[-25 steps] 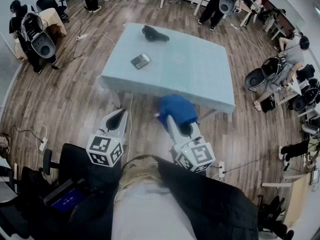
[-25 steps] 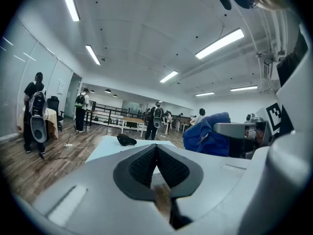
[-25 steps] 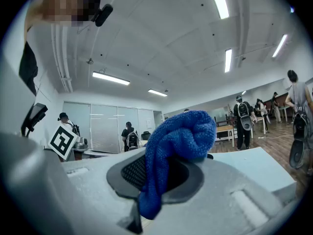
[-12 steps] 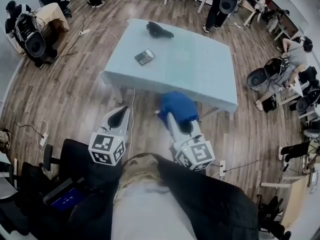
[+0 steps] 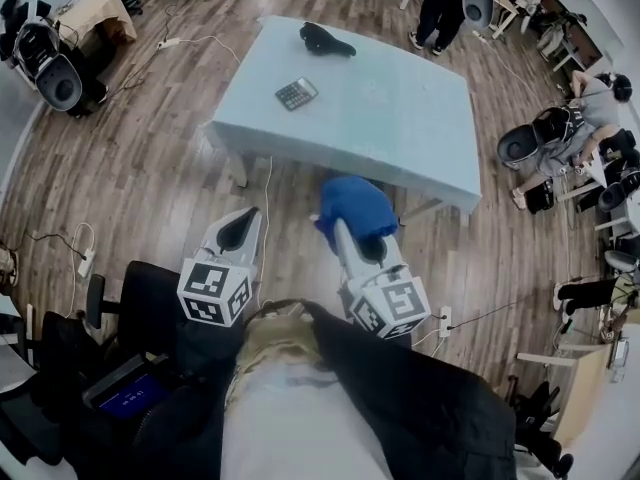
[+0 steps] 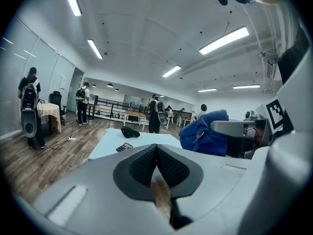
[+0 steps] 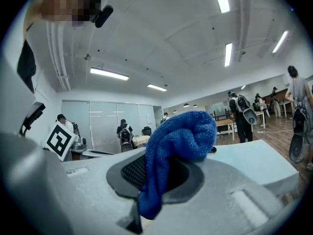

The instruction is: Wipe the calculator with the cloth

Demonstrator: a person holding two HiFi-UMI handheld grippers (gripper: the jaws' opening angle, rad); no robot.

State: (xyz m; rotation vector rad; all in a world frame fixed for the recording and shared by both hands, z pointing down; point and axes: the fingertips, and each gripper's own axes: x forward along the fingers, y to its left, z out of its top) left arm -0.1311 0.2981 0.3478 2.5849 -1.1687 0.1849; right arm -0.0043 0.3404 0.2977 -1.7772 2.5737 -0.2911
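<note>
A dark calculator (image 5: 296, 93) lies on the far left part of a pale blue table (image 5: 400, 138); in the left gripper view the calculator (image 6: 124, 147) shows small and far off. My right gripper (image 5: 352, 230) is shut on a bunched blue cloth (image 5: 352, 206), held in front of the table's near edge. The right gripper view has the cloth (image 7: 178, 141) bulging out between the jaws. My left gripper (image 5: 238, 230) hangs over the wooden floor short of the table, jaws shut with nothing between them (image 6: 156, 166).
A black object (image 5: 326, 39) lies at the table's far edge. A white cable (image 5: 265, 208) trails down from the table's near left corner. People with backpacks stand around the room; chairs and other tables line the far side.
The view has shifted a little forward, and the table and calculator sit slightly nearer. Both grippers keep their pose, with the cloth still held.
</note>
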